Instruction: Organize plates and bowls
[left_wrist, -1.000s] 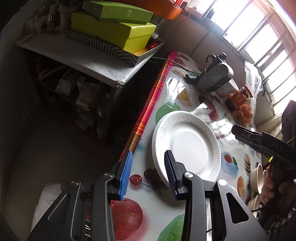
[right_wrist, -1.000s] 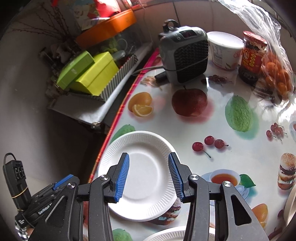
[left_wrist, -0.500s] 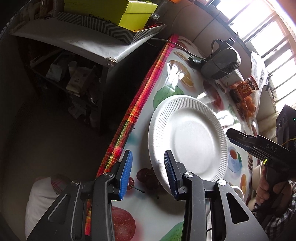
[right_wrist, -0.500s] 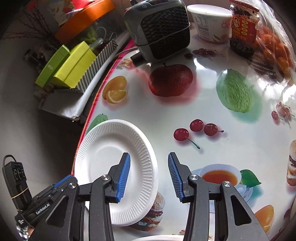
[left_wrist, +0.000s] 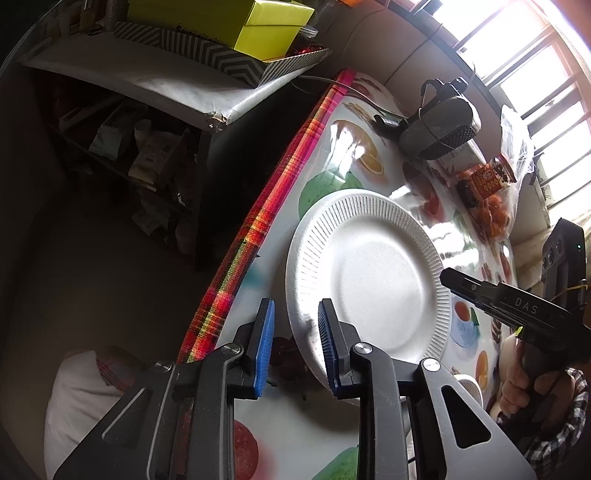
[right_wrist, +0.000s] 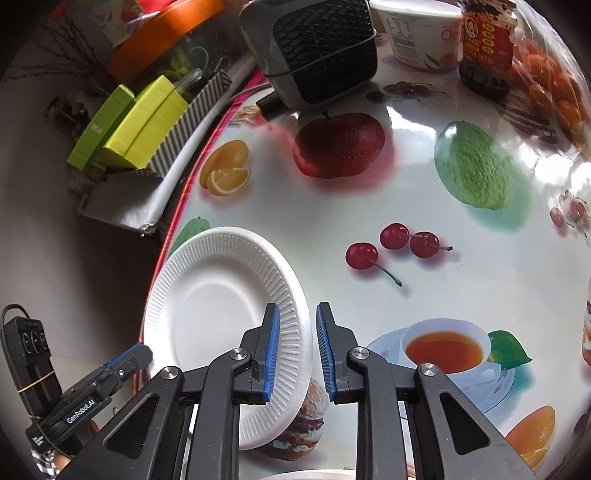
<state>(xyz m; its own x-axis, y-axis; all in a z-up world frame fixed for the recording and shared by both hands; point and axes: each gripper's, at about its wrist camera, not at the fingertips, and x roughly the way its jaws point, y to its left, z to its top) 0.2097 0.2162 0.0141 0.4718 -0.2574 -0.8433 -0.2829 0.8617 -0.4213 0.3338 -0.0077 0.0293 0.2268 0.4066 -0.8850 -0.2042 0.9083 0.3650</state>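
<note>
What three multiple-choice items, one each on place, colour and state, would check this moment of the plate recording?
1. Where does the plate lie?
A. on the floor
B. on the table, close to its striped edge
C. beside the jar

2. What colour are the boxes on the shelf?
A. yellow-green
B. blue
C. black

3. What state is the plate in?
A. empty, right side up
B. full of fruit
C. upside down

Key: B, the striped edge runs just past the plate's rim. A, both views show the boxes bright yellow-green. A, the plate's bare ribbed well faces up with nothing in it.
</note>
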